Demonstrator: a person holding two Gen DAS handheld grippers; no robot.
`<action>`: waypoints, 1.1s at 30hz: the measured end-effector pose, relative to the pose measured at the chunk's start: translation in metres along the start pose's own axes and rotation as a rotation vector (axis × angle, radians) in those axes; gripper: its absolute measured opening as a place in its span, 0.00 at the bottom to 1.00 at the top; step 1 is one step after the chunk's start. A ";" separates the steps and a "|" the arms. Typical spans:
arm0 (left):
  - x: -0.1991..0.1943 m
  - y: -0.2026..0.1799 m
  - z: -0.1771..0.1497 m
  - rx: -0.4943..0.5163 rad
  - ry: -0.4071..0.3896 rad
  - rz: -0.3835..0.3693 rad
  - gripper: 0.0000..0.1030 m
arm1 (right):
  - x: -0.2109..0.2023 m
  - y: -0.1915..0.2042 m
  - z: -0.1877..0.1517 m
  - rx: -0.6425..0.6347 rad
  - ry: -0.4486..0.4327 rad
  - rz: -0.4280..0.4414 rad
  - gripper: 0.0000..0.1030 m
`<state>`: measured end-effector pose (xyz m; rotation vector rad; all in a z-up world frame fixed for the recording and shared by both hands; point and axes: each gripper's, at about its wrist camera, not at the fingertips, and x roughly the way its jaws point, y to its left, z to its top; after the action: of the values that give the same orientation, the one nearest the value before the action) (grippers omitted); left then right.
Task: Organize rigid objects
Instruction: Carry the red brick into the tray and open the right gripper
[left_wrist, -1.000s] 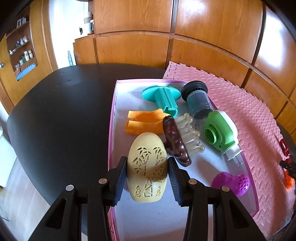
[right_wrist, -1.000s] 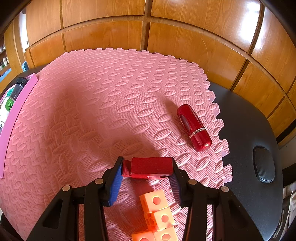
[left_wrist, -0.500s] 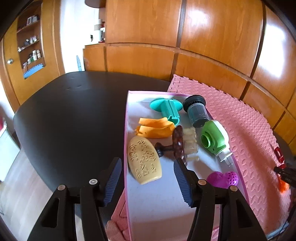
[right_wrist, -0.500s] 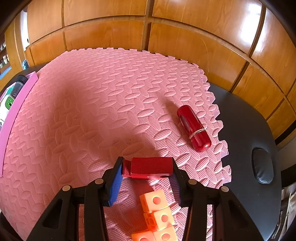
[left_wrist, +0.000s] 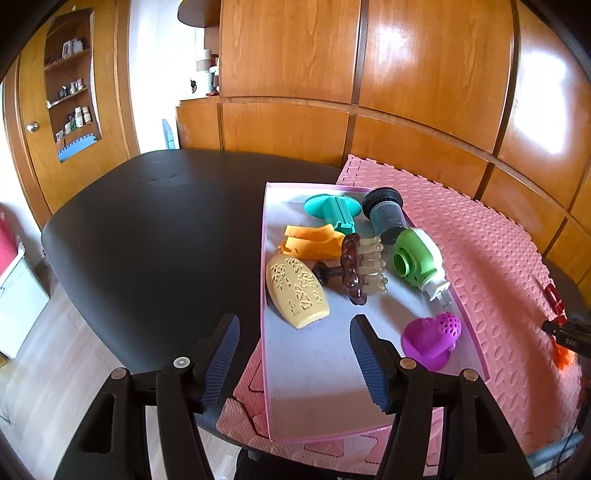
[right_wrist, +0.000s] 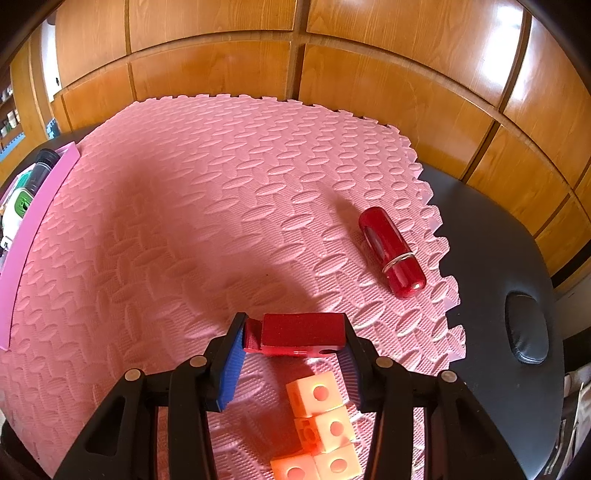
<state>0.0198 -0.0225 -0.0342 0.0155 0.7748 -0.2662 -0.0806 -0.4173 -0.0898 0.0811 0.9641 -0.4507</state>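
Left gripper (left_wrist: 293, 354), jaws just opening, holds nothing; right gripper (right_wrist: 293, 343) clamps red block (right_wrist: 301, 334).

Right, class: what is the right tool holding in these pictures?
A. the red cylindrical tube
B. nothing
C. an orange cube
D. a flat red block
D: the right tool has its pads pressed on both ends of the flat red block, raised over the pink mat.

A black table (left_wrist: 147, 236) is carrying a pink foam mat (right_wrist: 192, 206), which is covering its three o'clock side. A pink tray (left_wrist: 263, 258) is sitting at the mat's nine o'clock edge, partly overhanging the bare tabletop.
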 end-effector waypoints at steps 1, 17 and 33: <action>0.000 0.000 -0.001 0.001 0.002 -0.002 0.61 | 0.000 0.001 0.000 -0.003 0.000 -0.001 0.45; -0.001 0.003 -0.010 0.001 0.021 -0.008 0.61 | -0.016 0.022 0.010 0.033 -0.028 0.122 0.45; -0.001 0.034 -0.009 -0.088 0.014 0.024 0.61 | -0.094 0.231 0.049 -0.290 -0.178 0.555 0.45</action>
<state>0.0210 0.0120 -0.0427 -0.0569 0.7988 -0.2092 0.0057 -0.1901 -0.0159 0.0427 0.7814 0.1919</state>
